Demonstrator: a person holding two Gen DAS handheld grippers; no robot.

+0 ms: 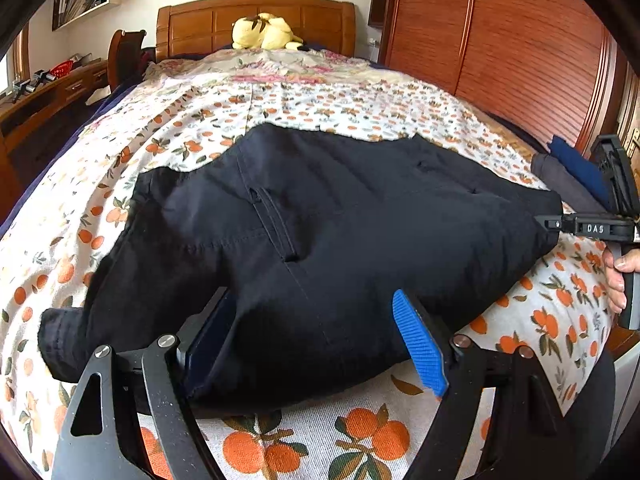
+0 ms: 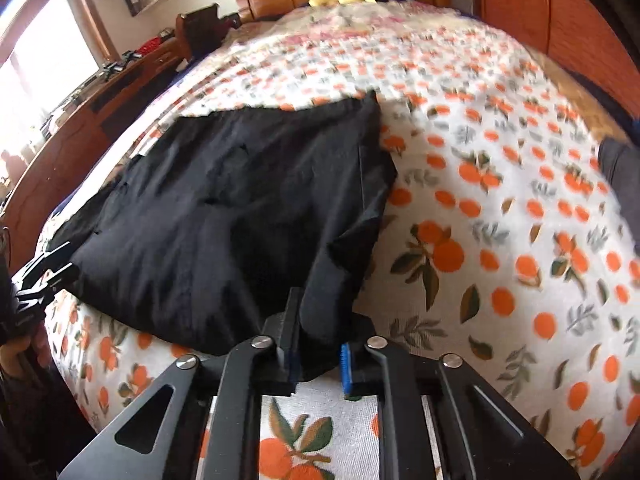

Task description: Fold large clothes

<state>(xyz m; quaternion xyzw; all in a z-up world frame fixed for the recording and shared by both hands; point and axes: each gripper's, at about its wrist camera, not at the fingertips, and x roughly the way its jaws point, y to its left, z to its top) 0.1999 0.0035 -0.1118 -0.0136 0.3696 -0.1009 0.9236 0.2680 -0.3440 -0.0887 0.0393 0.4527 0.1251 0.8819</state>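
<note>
The wide bed (image 1: 320, 120) under its orange-fruit-print sheet carries the large black fabric garment (image 1: 304, 240), spread flat near the near edge, its long axis running left to right. Both grippers sit at that near hem. The right gripper (image 2: 320, 354) has its jaws pressed together, pinching the garment's near right corner, though motion blur softens the contact. The left gripper (image 1: 320, 344) has its jaws spread wide, straddling the near hem without seeming to press it.

A home bedroom: wooden headboard (image 1: 256, 24), orange-print bedsheet (image 1: 320, 104), wardrobe (image 1: 500, 40), plush toy (image 1: 266, 32).
</note>
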